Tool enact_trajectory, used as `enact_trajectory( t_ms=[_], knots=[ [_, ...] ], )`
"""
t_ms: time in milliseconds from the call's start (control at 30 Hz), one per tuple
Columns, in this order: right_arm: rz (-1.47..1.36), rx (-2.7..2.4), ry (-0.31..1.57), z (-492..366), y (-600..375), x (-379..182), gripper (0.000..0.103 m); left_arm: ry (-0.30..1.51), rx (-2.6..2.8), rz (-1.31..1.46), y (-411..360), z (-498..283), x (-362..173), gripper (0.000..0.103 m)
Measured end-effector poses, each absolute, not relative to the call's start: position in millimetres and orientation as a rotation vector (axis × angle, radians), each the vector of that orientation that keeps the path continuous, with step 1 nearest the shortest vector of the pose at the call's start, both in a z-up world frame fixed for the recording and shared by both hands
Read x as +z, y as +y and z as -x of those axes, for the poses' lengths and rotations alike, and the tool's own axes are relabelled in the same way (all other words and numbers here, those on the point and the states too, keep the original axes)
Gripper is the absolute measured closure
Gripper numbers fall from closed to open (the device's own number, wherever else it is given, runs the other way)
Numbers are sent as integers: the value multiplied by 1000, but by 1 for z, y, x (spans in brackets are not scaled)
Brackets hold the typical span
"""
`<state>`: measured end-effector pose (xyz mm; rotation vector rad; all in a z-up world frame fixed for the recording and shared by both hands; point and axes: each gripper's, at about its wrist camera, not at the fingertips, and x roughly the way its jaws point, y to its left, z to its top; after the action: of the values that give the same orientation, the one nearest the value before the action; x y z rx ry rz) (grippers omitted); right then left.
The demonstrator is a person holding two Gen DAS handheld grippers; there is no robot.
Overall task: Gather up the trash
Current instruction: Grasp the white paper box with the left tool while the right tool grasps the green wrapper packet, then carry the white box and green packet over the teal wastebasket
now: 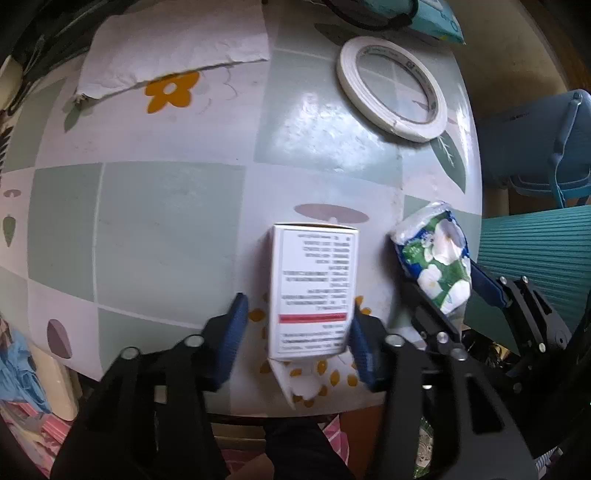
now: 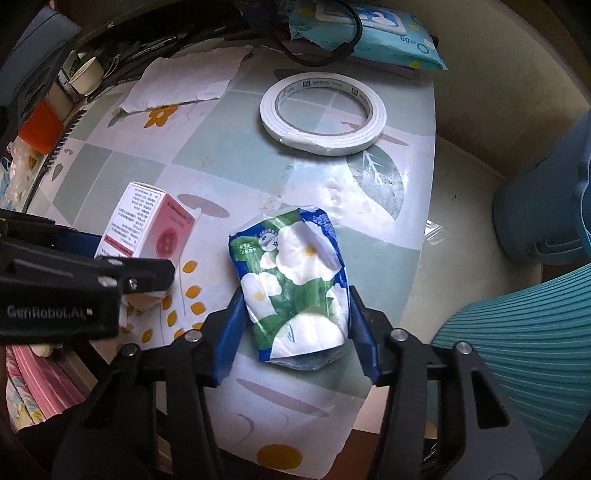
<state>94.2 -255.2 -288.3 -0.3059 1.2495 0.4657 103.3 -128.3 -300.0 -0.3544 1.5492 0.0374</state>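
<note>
A white and pink carton box point(image 1: 314, 291) lies on the patterned table, its end flap open toward me. My left gripper point(image 1: 297, 325) is open and straddles it: the right finger touches its side, the left finger stands apart. The box also shows in the right wrist view point(image 2: 147, 225). A blue, green and white tissue pack point(image 2: 295, 284) lies between the fingers of my right gripper point(image 2: 295, 314), which touch both its sides. It also shows in the left wrist view point(image 1: 437, 258).
A roll of white tape point(image 2: 323, 112) lies at the back right of the table point(image 2: 221, 155). A torn white paper point(image 2: 188, 79) lies at the back left. A blue wipes pack point(image 2: 388, 33) with a black cord sits at the far edge. A teal chair point(image 2: 535, 354) stands right.
</note>
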Motion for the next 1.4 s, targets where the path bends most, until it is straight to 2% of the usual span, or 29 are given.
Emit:
enact_trajectory(
  t_ms=[33, 133, 433, 667, 1000, 1400],
  knots=[
    [300, 462, 1248, -94, -256, -288, 54, 1549, 39, 356, -126, -104, -299, 62],
    [285, 453, 1246, -96, -253, -287, 58, 1544, 37, 354, -122, -102, -298, 66],
    [223, 432, 1230, -93, -254, -272, 61, 1513, 39, 362, -96, -96, -282, 67],
    [145, 407, 1187, -88, -261, -239, 61, 1473, 27, 362, -86, -92, -255, 66],
    [10, 327, 1073, -80, -274, -166, 61, 1376, -61, 283, -97, -97, -186, 66],
    [-124, 166, 939, -65, -318, -90, 61, 1259, -230, 169, -158, -124, -104, 66]
  ],
)
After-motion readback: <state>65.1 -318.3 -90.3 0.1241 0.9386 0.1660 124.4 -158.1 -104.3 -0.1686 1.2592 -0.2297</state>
